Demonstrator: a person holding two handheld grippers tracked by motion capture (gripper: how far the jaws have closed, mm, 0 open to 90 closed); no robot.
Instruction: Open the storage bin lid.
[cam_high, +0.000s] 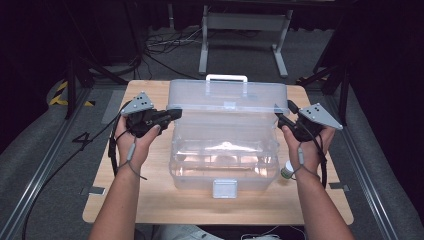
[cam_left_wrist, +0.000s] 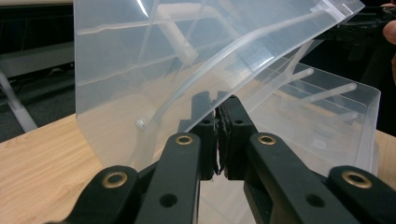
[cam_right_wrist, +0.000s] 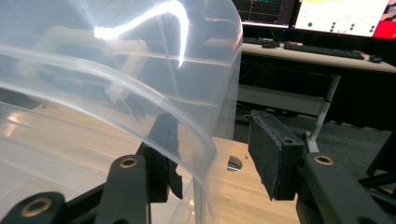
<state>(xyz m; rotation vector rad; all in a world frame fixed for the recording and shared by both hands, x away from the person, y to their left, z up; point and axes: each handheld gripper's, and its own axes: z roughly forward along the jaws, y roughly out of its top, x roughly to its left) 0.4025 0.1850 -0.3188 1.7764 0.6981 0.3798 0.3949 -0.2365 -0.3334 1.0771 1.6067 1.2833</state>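
Now my left gripper (cam_high: 172, 114) pinches the raised lid (cam_high: 227, 95) of the clear plastic box (cam_high: 222, 165) on the wooden tabletop (cam_high: 150, 200); my right gripper (cam_high: 279, 119) is spread around the lid's other edge, grey floor beyond

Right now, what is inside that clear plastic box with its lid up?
The clear box looks empty: through its walls only glare and the wooden table show. Reflections blur the bottom, so small items there cannot be ruled out.

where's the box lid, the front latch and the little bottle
box lid (cam_high: 227, 95), high view, middle of the raised clear panel
front latch (cam_high: 224, 188), high view, centre of the square clasp on the front wall
little bottle (cam_high: 287, 171), high view, its white body beside the box's right corner
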